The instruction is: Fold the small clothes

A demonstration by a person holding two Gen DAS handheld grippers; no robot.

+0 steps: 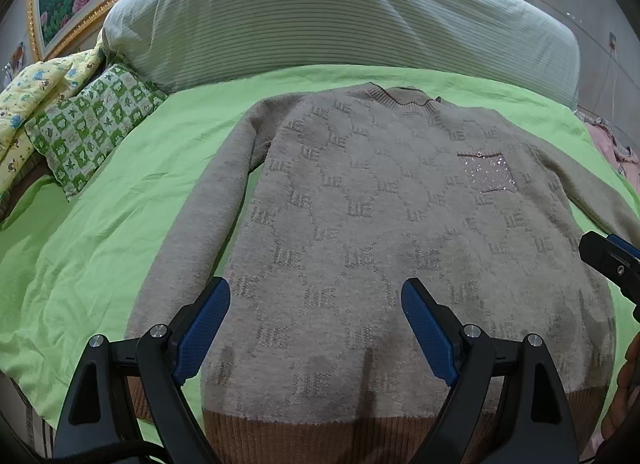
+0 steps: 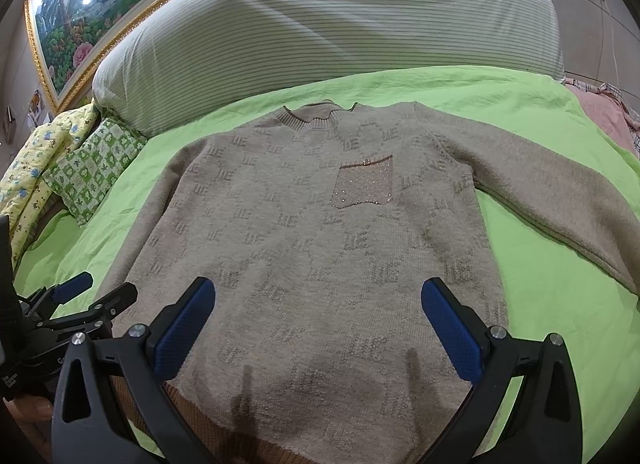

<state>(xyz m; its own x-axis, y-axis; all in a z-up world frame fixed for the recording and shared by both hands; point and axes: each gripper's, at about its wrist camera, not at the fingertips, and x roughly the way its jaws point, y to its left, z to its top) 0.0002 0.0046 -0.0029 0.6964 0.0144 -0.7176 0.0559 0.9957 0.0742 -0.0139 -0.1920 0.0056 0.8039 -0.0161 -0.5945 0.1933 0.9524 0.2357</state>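
A beige knitted sweater [image 1: 380, 224] lies spread flat, front up, on a bright green sheet [image 1: 120, 224] covering a bed, its neckline toward a large striped pillow [image 1: 320, 16] and its brown ribbed hem nearest the cameras. The only container-like thing in view is the sweater's small sparkly chest pocket [image 2: 365, 184], sewn flat on the front; whether it holds anything cannot be told. One sleeve runs down alongside the body on the left, while the other angles out across the sheet on the right. The left gripper [image 1: 316, 328] hovers over the lower part of the sweater with its blue-padded jaws spread wide, grasping nothing. The right gripper [image 2: 318, 328] likewise hangs above the lower body near the hem, jaws wide apart and empty. A green patterned cushion [image 1: 92, 128] and a yellow printed quilt [image 1: 36, 96] lie at the left beside the pillow, beneath a gold-framed painting [image 2: 80, 16].
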